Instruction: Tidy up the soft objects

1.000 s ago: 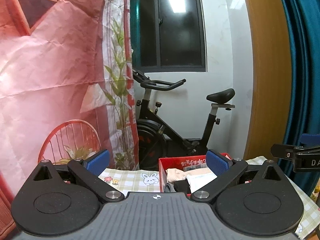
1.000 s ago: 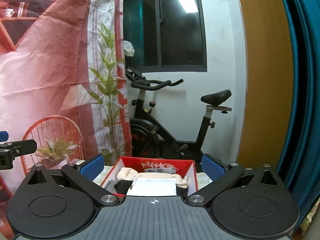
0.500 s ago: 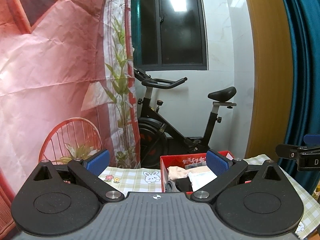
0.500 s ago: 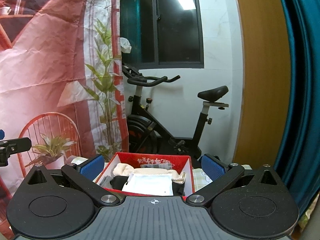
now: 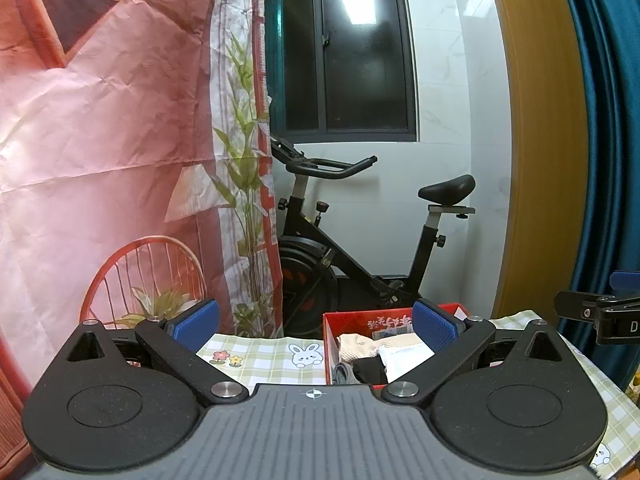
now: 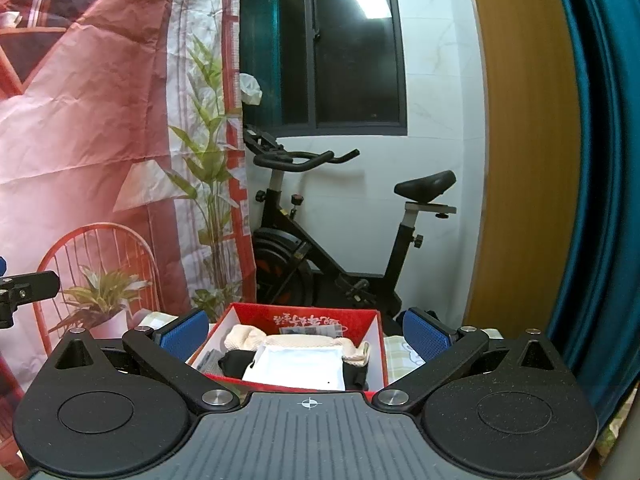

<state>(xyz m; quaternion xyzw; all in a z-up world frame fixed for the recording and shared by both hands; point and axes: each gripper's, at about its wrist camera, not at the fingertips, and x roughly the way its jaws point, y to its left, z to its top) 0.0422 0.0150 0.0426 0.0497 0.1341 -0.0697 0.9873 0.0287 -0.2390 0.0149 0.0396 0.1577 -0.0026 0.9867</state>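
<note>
The left gripper (image 5: 316, 326) and right gripper (image 6: 306, 334) both hover above the worktop with jaws spread wide and nothing between them. The soft objects, a folded white cloth (image 6: 298, 366), a cream knitted item (image 6: 244, 338) and dark garments (image 6: 236, 362), lie packed inside the red cardboard box (image 6: 304, 314), which rests on the checked tablecloth with rabbit print (image 5: 272, 354).

Recommended step: lower the right gripper straight onto the top cloth and pinch a fold, not a single layer. Keep clear of the box walls. Open room lies left of the box; the tablecloth edge is near on the right.
</note>
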